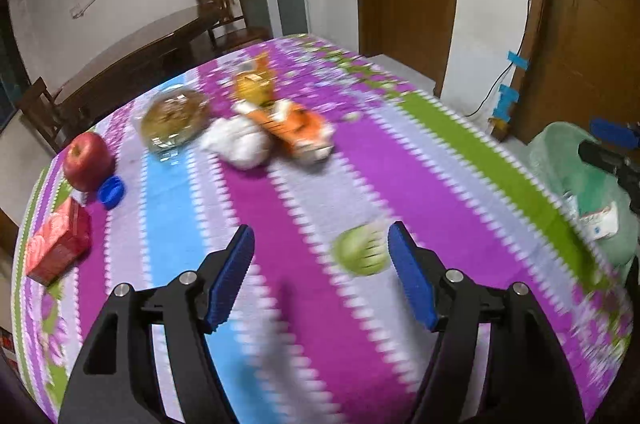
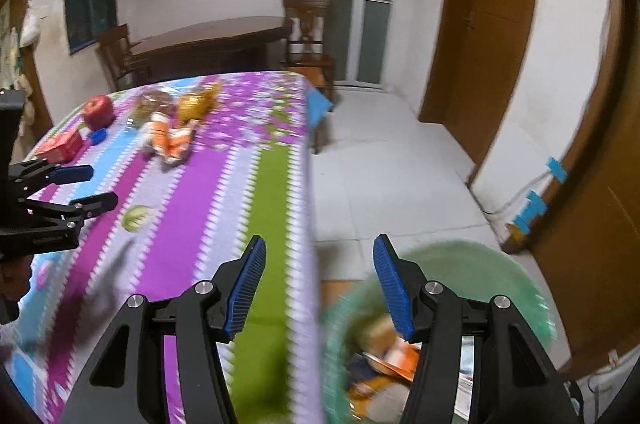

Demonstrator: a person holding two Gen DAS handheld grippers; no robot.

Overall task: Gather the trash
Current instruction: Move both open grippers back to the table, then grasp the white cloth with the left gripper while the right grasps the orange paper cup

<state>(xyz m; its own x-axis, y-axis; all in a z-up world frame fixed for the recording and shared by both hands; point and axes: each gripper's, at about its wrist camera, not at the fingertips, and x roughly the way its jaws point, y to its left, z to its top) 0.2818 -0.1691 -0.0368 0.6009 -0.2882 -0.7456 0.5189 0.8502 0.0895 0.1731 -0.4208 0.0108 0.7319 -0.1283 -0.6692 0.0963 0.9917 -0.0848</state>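
My left gripper (image 1: 320,244) is open and empty above the striped tablecloth (image 1: 440,176). A small green wrapper (image 1: 362,251) lies just inside its right finger. Farther off lie an orange wrapper (image 1: 298,128), a crumpled white tissue (image 1: 240,140), a clear bag of food (image 1: 174,118) and a yellow packet (image 1: 252,86). My right gripper (image 2: 318,260) is open and empty, past the table's right edge, above a green trash bin (image 2: 480,268) that holds wrappers. The left gripper also shows in the right wrist view (image 2: 88,188).
A red apple (image 1: 86,160), a blue bottle cap (image 1: 111,191) and a red box (image 1: 58,248) sit at the table's left. The bin shows at the right in the left wrist view (image 1: 560,152). A wooden table (image 2: 208,40) and chairs stand behind.
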